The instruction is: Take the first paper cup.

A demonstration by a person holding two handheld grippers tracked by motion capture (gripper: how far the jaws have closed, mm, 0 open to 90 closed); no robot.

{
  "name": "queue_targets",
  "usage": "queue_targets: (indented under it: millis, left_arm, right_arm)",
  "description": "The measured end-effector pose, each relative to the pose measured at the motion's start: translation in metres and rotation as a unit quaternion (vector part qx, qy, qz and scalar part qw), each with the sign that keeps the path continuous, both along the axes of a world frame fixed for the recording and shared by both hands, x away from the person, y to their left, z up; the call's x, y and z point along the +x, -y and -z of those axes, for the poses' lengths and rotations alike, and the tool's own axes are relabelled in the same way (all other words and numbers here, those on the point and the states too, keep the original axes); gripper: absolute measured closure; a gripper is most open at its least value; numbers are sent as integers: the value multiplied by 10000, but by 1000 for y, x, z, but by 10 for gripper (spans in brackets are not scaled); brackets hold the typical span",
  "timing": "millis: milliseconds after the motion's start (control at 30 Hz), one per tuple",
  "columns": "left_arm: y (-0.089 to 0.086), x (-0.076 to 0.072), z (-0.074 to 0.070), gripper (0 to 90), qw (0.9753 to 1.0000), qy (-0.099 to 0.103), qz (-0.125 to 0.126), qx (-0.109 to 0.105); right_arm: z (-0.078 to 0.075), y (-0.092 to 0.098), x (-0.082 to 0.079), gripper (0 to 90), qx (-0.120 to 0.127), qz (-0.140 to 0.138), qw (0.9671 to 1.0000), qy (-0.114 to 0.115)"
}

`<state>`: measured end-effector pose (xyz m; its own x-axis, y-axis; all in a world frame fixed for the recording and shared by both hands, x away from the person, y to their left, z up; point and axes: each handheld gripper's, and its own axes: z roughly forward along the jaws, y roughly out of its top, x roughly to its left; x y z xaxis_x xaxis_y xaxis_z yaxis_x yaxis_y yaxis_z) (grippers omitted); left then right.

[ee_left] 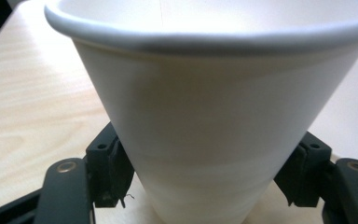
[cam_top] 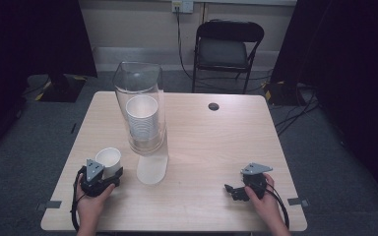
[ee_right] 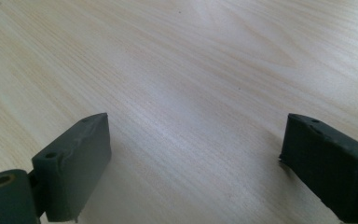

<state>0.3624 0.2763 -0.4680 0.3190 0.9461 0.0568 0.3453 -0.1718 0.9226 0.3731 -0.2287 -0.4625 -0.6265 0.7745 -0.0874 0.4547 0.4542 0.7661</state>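
A white paper cup (cam_top: 109, 159) stands upright on the table's front left, and my left gripper (cam_top: 109, 173) is shut on its lower wall. In the left gripper view the cup (ee_left: 214, 116) looms large, with a black pad (ee_left: 109, 170) pressed against each side. Behind it rises a tall clear cylinder (cam_top: 140, 83) holding a stack of white cups (cam_top: 141, 115). My right gripper (cam_top: 232, 190) rests low at the front right, its jaws wide apart over bare wood (ee_right: 193, 154) with nothing between them.
The light wooden table (cam_top: 211, 147) has a dark cable hole (cam_top: 213, 106) near its far edge. A pale cup-shaped patch (cam_top: 152, 169) lies just in front of the cylinder. A black folding chair (cam_top: 226, 46) stands beyond the table, and cables run across the grey floor.
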Motion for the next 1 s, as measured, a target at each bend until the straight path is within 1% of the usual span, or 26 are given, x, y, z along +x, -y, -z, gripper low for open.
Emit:
queue_targets:
  millis: [33,133,233,267,300,367,433,467,533,567,600,667,700,767,833,867,933,1000]
  left_arm:
    - [-1,2,0,303,10000,-40,-6,65]
    - [0,8,-1,299,9998,-171,-96,95]
    - [-1,14,-1,296,9996,-202,-154,76]
    - [-2,16,-1,293,9995,-250,-189,16]
    - [-3,18,-2,285,9992,-323,-219,50]
    - [-2,21,-1,271,9990,-369,-259,48]
    - [-2,24,-1,266,9984,-475,-292,102]
    - [-2,25,-1,257,9979,-559,-300,153]
    - [0,27,-1,253,9971,-658,-278,275]
    - [1,28,-1,246,9969,-674,-286,301]
    - [2,27,0,236,9964,-708,-273,369]
    - [3,27,0,234,9965,-683,-241,416]
    - [4,26,0,234,9966,-669,-243,404]
    - [3,24,0,234,9962,-746,-215,392]
    - [2,20,1,231,9960,-822,-210,284]
    - [0,18,1,235,9954,-895,-242,244]
    - [-4,12,2,224,9954,-932,-228,53]
    - [-7,5,2,209,9957,-918,-158,10]
  right_arm:
    - [0,0,0,75,-1,4,10000,-2]
    - [0,0,0,75,-1,1,10000,0]
    - [0,0,0,75,0,-8,10000,8]
    - [0,0,0,75,1,-7,10000,7]
    - [0,0,0,75,1,-7,10000,6]
    - [0,0,0,75,0,-8,10000,7]
    - [0,0,0,75,0,-9,10000,8]
    - [0,0,0,75,1,0,10000,0]
    - [0,0,0,75,-1,-6,10000,7]
    - [0,0,0,75,1,-7,10000,6]
    - [0,0,0,75,0,0,10000,1]
    - [0,0,0,75,1,2,10000,0]
    - [0,0,0,75,0,-7,10000,7]
    - [0,0,0,75,1,-9,10000,7]
    - [0,0,0,75,0,1,10000,0]
    - [0,0,0,75,0,-9,10000,8]
    - [0,0,0,75,7,-11,10000,7]
    - [0,0,0,75,0,-1,10000,1]
